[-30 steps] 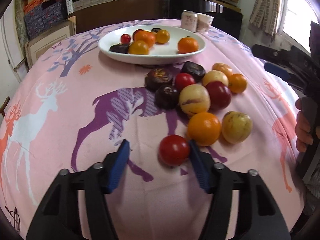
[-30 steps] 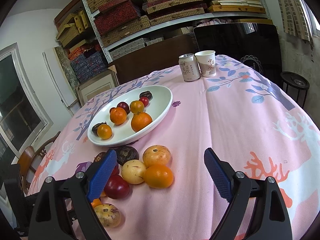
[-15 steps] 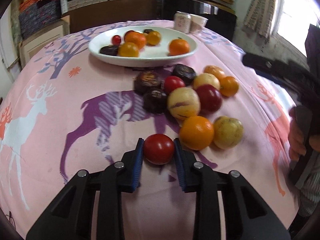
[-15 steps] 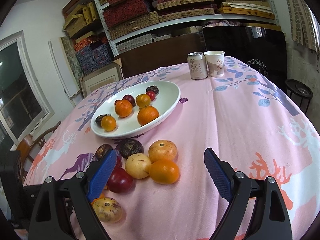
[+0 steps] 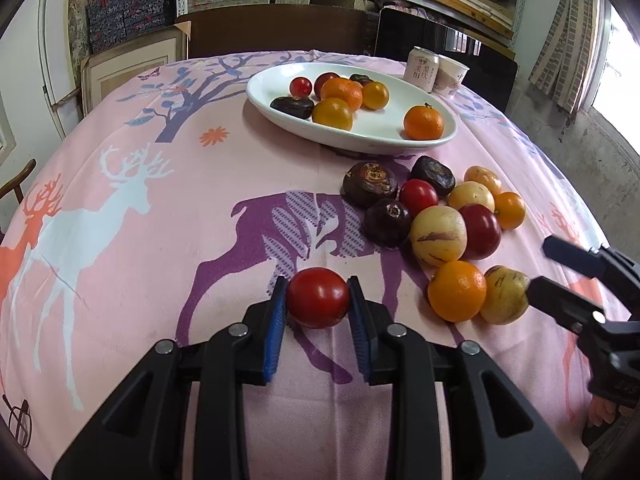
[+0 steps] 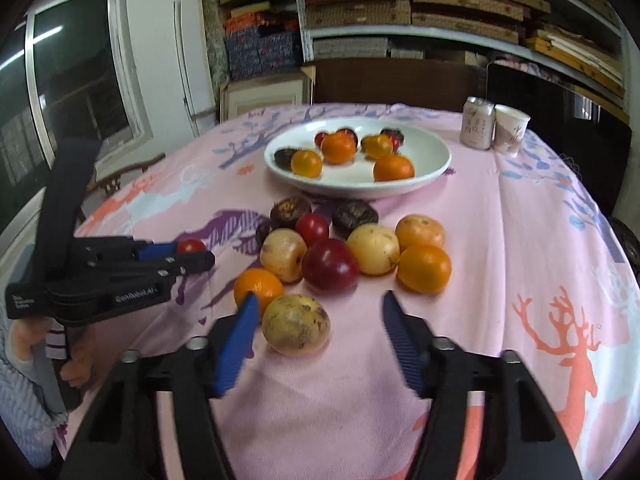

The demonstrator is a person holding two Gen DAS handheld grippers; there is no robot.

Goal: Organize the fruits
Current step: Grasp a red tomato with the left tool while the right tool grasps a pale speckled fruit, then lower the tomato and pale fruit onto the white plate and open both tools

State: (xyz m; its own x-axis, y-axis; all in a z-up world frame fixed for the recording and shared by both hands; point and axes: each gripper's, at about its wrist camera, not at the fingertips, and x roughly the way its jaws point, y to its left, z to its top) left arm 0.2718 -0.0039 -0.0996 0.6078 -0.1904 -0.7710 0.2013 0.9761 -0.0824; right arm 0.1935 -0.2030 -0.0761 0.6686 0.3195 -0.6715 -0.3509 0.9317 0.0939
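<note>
- Left wrist view: left gripper [image 5: 318,300] fingers, spread a second ago, now pinch the red tomato [image 5: 318,297] near the tabletop's [image 5: 120,280] front edge; white plate [image 5: 360,136] of fruit toward the far edge.
- Right wrist view: right gripper [image 6: 316,334], previously wide and short of the pile, now closing around the yellow speckled fruit [image 6: 296,324]; fingers not yet touching it.

1. Your round red tomato [image 5: 318,297] sits between blue ribbed pads on black plastic.
2. Your pink cotton tablecloth [image 5: 160,208] carries purple, white and coral deer, plus bluish-purple trees.
3. Your oval white ceramic plate [image 5: 384,130] holds orange, red and dark brown fruit.
4. Your pale yellow speckled melon-like fruit [image 6: 296,323] shows brown flecks.
</note>
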